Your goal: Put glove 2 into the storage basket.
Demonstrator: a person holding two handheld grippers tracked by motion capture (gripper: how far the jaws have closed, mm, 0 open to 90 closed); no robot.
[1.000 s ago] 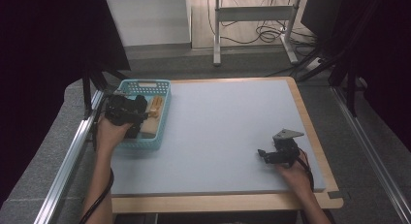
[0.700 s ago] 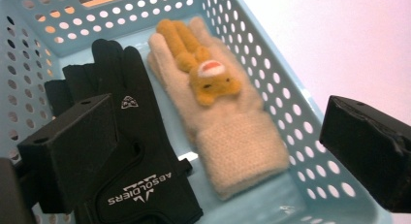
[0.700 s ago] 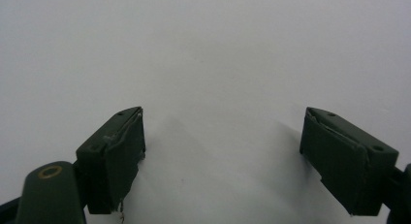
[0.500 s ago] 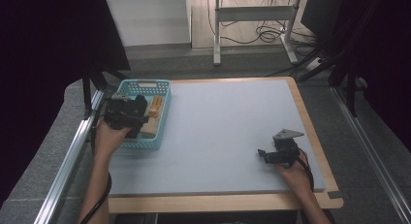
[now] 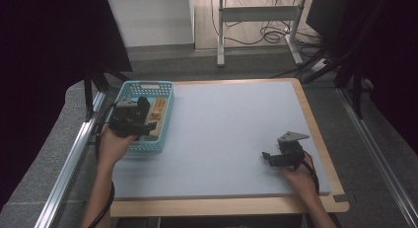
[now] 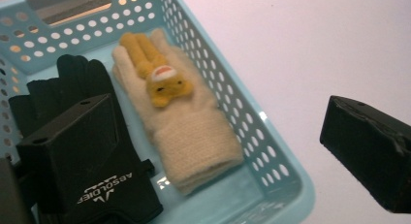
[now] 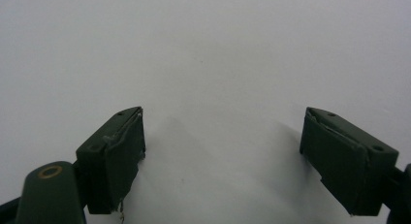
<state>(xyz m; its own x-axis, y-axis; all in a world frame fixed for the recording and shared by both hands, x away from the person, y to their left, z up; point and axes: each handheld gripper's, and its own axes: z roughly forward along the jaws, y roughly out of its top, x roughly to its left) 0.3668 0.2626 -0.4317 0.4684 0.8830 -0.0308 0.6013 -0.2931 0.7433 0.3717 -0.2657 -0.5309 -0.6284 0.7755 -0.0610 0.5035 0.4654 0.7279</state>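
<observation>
At the near edge of the desk (image 5: 231, 139), the right hand-held gripper (image 5: 270, 158) rests low on the pale surface in the person's right hand (image 5: 298, 178), close to the right-hand border. Its jaws stand wide apart with nothing between them; the right gripper view shows bare desk in the gap.

Farther in and over at the left, the left hand-held gripper (image 5: 148, 120) is held by the left hand (image 5: 114, 145) above a turquoise basket (image 5: 165, 120) that sits at the desk's left edge. Its jaws are also spread wide and hold nothing. In the left gripper view one jaw hangs over the inside of the basket, above a black glove (image 6: 72, 88), and the other stands outside the basket wall, over the bare desk.

Inside the basket lie two gloves side by side. The black glove, with white lettering near its cuff, lies on the side nearest the left jaw. Touching it is a cream knitted glove (image 6: 186, 129), with a small yellow plush animal (image 6: 157, 71) on its back; it lies along the perforated basket wall, fingers pointing toward the far end of the basket.
</observation>
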